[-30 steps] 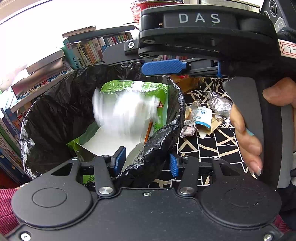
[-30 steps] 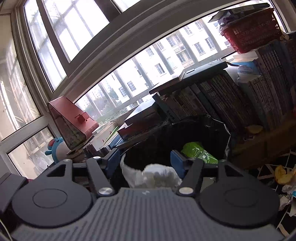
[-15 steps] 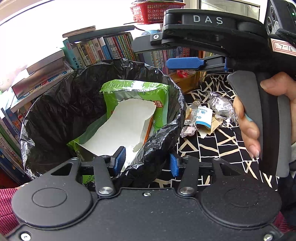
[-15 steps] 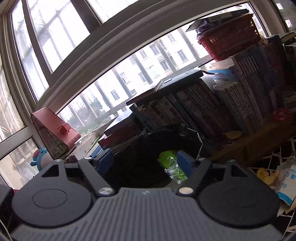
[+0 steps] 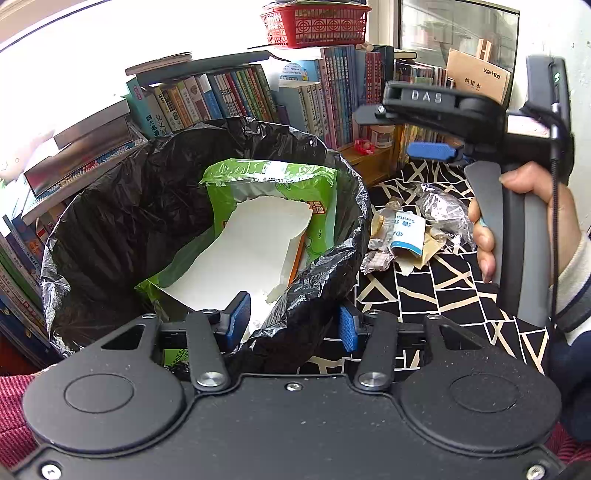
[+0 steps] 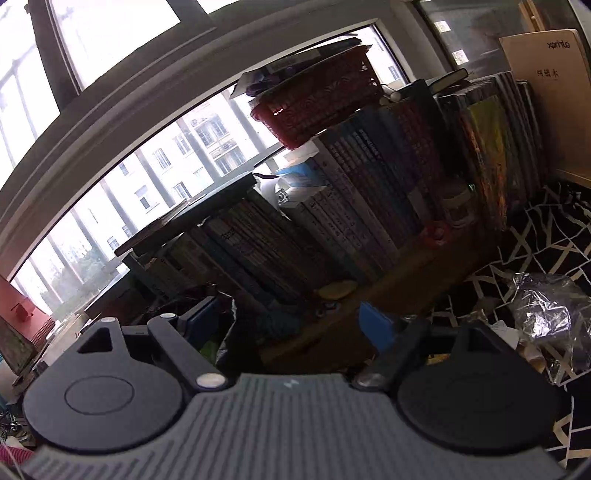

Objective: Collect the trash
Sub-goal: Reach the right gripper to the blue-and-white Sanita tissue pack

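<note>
A bin lined with a black bag (image 5: 147, 206) stands in front of me in the left wrist view. Inside lie a green package (image 5: 273, 184) and a white paper sheet (image 5: 247, 258). My left gripper (image 5: 293, 321) is shut on the bag's near rim. Loose trash lies on the patterned floor to the right: a blue-and-white wrapper (image 5: 406, 232) and crumpled clear plastic (image 5: 443, 210) (image 6: 546, 317). My right gripper (image 6: 288, 321) hangs above that pile, a hand on its handle. Its jaws are opening with nothing between them, and one blue pad (image 5: 430, 150) shows.
Rows of books (image 5: 236, 96) line a low wooden shelf (image 6: 406, 280) behind the bin, with a red basket (image 5: 317, 26) on top. A brown box (image 5: 480, 77) leans at the far right. Black-and-white patterned floor (image 5: 443, 295) spreads right of the bin.
The right gripper let a white tissue drop into the bin, opened wider, and swung right, away from the bin toward the floor trash. The left gripper kept its hold on the rim.
</note>
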### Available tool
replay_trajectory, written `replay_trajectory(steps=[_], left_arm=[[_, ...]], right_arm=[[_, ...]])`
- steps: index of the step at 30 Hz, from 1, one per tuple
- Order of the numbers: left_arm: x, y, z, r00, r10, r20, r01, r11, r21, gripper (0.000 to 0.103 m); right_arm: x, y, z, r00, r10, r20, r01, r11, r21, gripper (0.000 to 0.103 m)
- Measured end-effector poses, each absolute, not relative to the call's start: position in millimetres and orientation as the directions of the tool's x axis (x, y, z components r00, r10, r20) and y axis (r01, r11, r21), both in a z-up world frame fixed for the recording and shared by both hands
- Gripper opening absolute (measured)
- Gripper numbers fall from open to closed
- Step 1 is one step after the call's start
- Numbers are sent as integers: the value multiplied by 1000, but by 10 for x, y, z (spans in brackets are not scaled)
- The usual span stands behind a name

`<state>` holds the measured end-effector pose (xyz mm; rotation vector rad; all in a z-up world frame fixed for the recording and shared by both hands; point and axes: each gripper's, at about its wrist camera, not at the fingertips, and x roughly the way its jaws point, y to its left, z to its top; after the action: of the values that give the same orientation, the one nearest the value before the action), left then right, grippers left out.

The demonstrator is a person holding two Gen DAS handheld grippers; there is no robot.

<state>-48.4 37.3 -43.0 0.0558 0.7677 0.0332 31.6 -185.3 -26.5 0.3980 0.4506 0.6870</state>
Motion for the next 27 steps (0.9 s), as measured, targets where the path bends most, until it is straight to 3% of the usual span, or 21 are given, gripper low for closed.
replay_trajectory(steps=[12,27], left_arm=[[-488,383,-422,721,51,-691,-13,998,60,47],[-486,373,-410,721,55,-691,-20,998,59,47]], right_arm=[[767,-2034,-882,720,541,-434,-251,787,564,93],[977,-1948,-1440,681,363,-636,-128,914,385,93]])
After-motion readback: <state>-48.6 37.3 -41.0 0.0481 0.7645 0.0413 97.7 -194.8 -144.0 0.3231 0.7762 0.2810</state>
